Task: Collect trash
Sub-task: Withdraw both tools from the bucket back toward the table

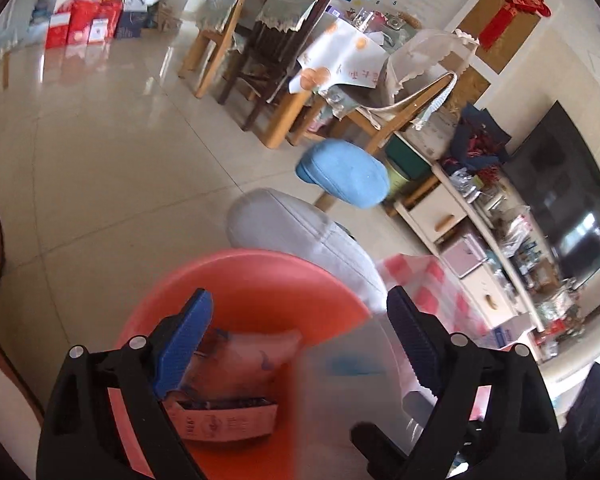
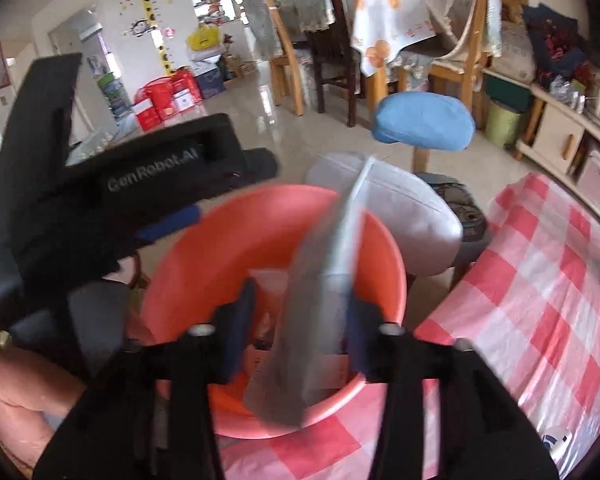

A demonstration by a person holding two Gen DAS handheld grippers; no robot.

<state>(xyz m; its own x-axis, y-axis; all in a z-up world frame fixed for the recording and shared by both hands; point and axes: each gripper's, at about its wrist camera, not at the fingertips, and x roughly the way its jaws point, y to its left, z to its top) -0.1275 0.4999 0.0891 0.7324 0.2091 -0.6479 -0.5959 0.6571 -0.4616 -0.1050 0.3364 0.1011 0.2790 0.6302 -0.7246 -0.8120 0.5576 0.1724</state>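
Observation:
An orange plastic basin (image 1: 240, 268) (image 2: 188, 260) sits at the edge of a red-checked table. Inside it lie a printed white packet (image 1: 228, 420) and a clear crumpled bag (image 1: 256, 356). My right gripper (image 2: 302, 294) hovers over the basin, open, with a blurred translucent grey wrapper (image 2: 324, 280) loose between its blue pads. The same wrapper (image 1: 348, 368) shows as a smear in the left wrist view. My left gripper (image 1: 298, 296) (image 2: 234, 190) stands open over the basin's left side, pads wide apart and pressing on nothing.
The checked tablecloth (image 2: 540, 280) spreads to the right of the basin. A grey cushioned seat (image 2: 412, 208) and a blue stool (image 2: 424, 120) stand just beyond it. Dining chairs and a table (image 2: 388, 36) are farther back, with a cluttered cabinet (image 1: 480, 216) at the right.

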